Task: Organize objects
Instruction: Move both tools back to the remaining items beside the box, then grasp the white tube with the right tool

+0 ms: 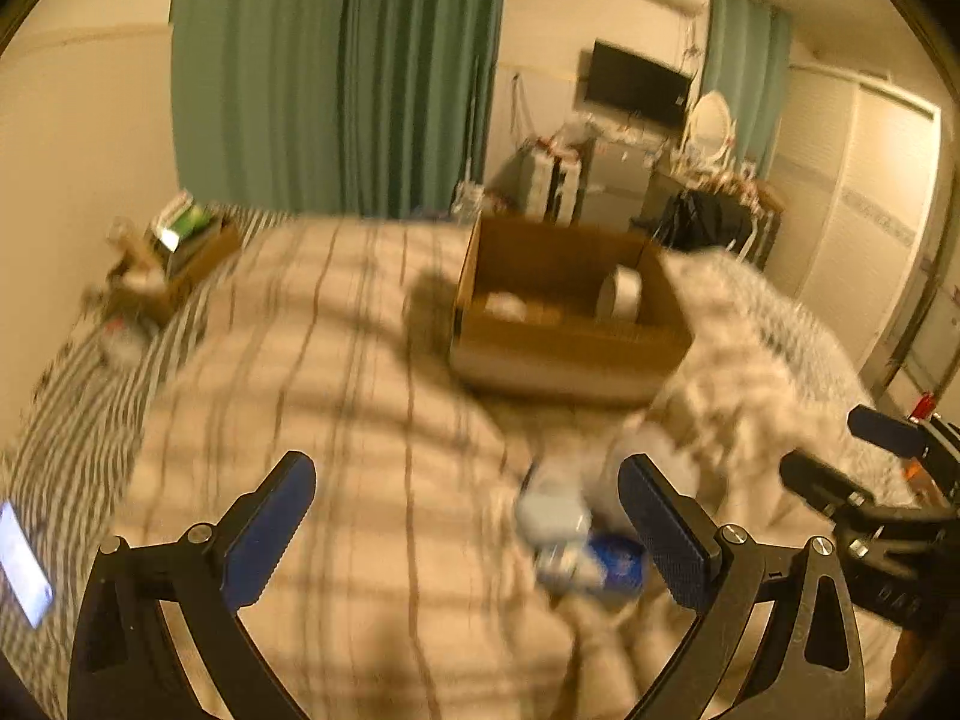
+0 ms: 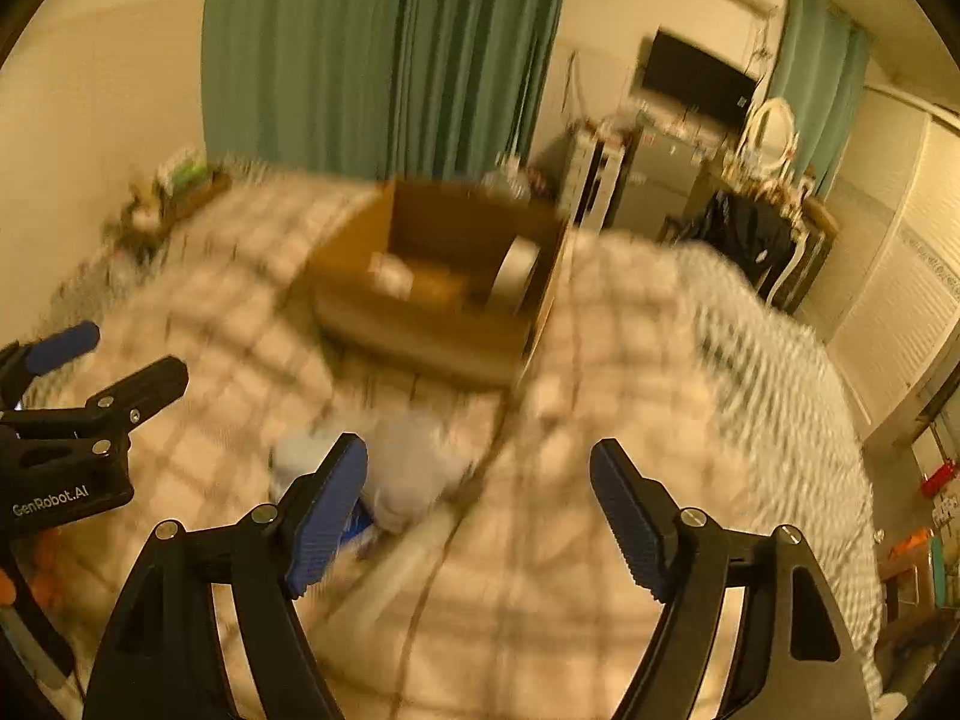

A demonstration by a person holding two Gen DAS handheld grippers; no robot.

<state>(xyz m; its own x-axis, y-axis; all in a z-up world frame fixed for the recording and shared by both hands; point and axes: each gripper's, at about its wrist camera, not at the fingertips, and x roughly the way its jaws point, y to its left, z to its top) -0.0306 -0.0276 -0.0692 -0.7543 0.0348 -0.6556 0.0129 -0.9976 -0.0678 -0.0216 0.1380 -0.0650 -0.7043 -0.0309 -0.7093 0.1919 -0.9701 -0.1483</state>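
An open cardboard box (image 1: 564, 354) stands on the checked bedspread; it also shows in the right wrist view (image 2: 420, 330). Inside it are a roll of tape (image 1: 621, 294) and a small pale item (image 1: 507, 306). A blurred pile of small objects, a pale grey one (image 1: 552, 513) over a blue packet (image 1: 621, 561), lies on the bed in front of the box. My left gripper (image 1: 468, 516) is open and empty, just left of the pile. My right gripper (image 2: 480, 510) is open and empty, with the pile (image 2: 414, 468) by its left finger.
A wooden tray of clutter (image 1: 174, 258) sits at the bed's far left edge. A lit phone (image 1: 24, 564) lies at the left. Green curtains (image 1: 336, 72), a wall TV (image 1: 636, 81) and a cluttered dresser (image 1: 714, 180) stand beyond the bed. Both views are motion-blurred.
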